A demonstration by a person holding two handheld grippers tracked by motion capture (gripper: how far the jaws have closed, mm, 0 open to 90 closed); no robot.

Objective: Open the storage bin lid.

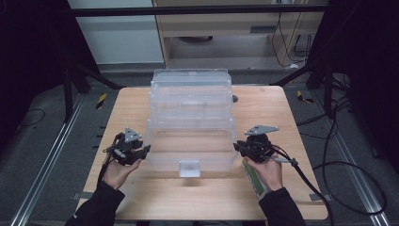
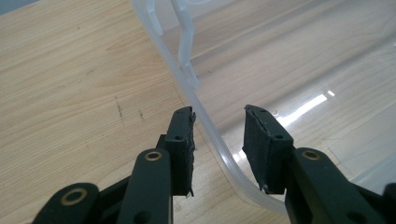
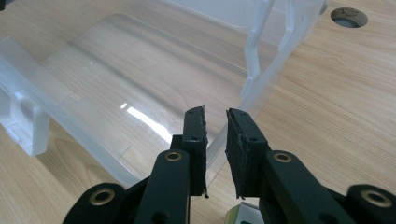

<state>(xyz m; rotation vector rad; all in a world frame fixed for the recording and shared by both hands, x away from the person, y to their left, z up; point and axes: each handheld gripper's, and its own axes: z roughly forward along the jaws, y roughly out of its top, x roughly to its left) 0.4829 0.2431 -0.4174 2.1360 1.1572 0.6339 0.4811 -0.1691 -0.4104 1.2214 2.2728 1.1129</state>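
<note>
Nearest me, the left gripper (image 1: 141, 153) straddles the rim of the clear plastic box (image 1: 190, 122), jaws apart and not pressing. The right gripper (image 1: 240, 148) has its jaws pinched on the opposite rim. The box sits mid-table (image 1: 136, 101), stepped tiers rising behind.

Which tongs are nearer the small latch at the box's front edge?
Left, narrowly. The left tongs straddle the clear plastic box's left rim, just left of the latch; the right tongs pinch the right rim, slightly farther.
</note>
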